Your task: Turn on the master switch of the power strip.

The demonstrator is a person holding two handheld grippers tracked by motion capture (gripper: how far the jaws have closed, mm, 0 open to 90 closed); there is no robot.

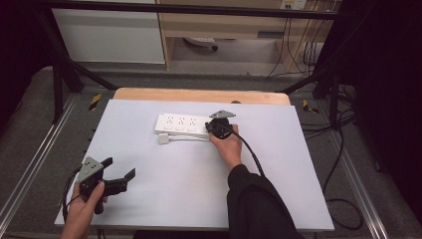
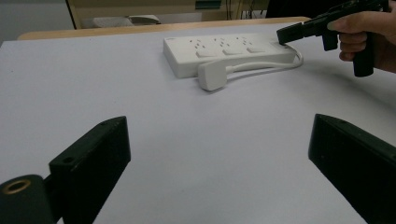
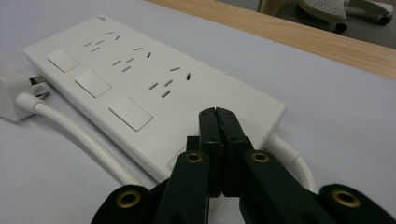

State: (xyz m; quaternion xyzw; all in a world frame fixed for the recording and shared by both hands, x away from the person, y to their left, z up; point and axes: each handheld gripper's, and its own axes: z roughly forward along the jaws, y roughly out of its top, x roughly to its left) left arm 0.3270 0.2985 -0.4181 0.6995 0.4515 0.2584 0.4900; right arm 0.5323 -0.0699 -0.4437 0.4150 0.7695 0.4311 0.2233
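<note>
A white power strip [image 1: 181, 123] with three sockets and three switches lies flat near the back middle of the white table [image 1: 149, 189]. Its white cable loops along the near side to a white plug [image 1: 163, 139] lying beside it. My right gripper [image 1: 211, 126] is shut, jaws pressed together with nothing between them, tips resting over the strip's right end [image 3: 252, 109]. In the left gripper view the same strip [image 2: 224, 49] and plug [image 2: 212, 75] lie ahead. My left gripper [image 1: 121, 168] is held open near the table's front left corner, away from the strip.
A wooden board edge [image 1: 199, 94] runs behind the white table surface. Black frame bars and loose cables [image 1: 343, 149] stand around the table on the grey floor. A chair base [image 3: 341, 11] sits beyond the far edge.
</note>
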